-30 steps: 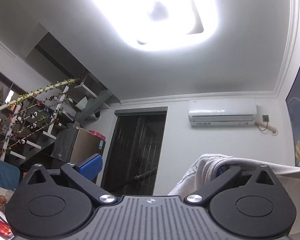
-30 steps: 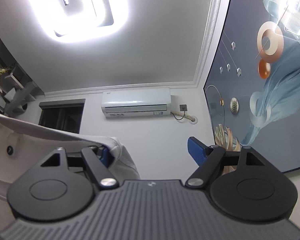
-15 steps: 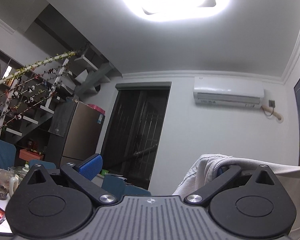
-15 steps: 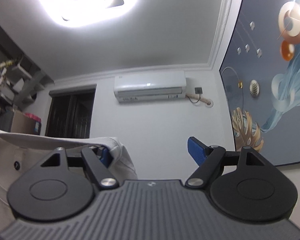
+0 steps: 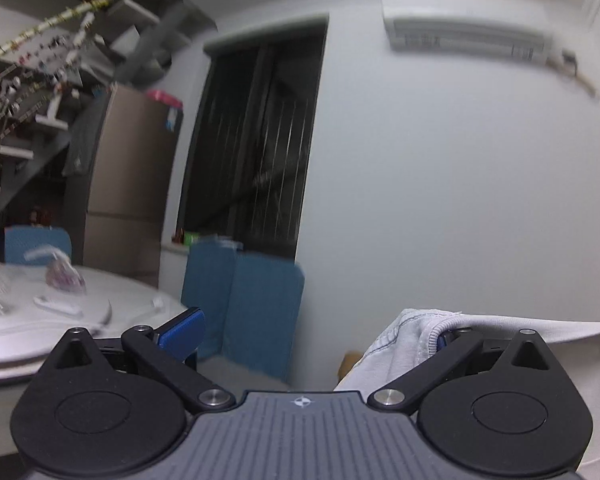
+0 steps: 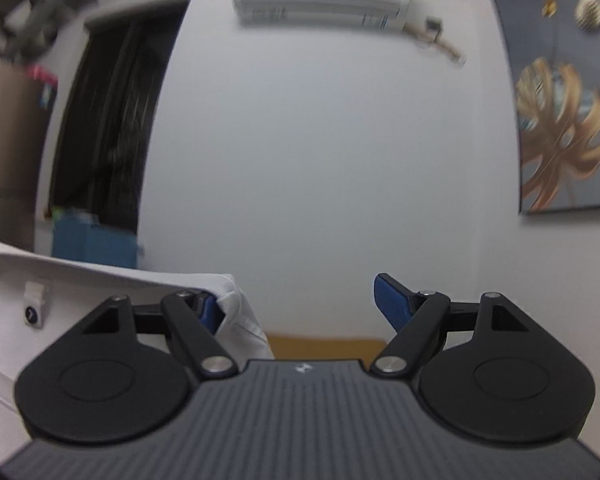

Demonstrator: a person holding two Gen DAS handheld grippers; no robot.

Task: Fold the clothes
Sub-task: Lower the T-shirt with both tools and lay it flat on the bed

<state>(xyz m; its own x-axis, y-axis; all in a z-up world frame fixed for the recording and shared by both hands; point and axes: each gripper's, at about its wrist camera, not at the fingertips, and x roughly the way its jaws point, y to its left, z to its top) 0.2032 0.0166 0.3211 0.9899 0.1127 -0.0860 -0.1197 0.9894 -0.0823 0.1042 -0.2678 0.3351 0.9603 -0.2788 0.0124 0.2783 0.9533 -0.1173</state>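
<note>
Pale wall (image 6: pixel 320 152) with an air conditioner (image 6: pixel 320 0) and a dark doorway (image 5: pixel 256 140) fills both views. I see the left gripper (image 5: pixel 320 330) and right gripper (image 6: pixel 300 298) with jaws spread wide, the white garment (image 5: pixel 404 344) draped over the left gripper's right finger and the right gripper's left finger (image 6: pixel 210 312), stretched between them.

White round table (image 5: pixel 132 300) bearing blurred small items.

Soft ribbed-knit cloth garment (image 5: pixel 404 336); seemingly matt plastic left gripper (image 5: pixel 320 332).
</note>
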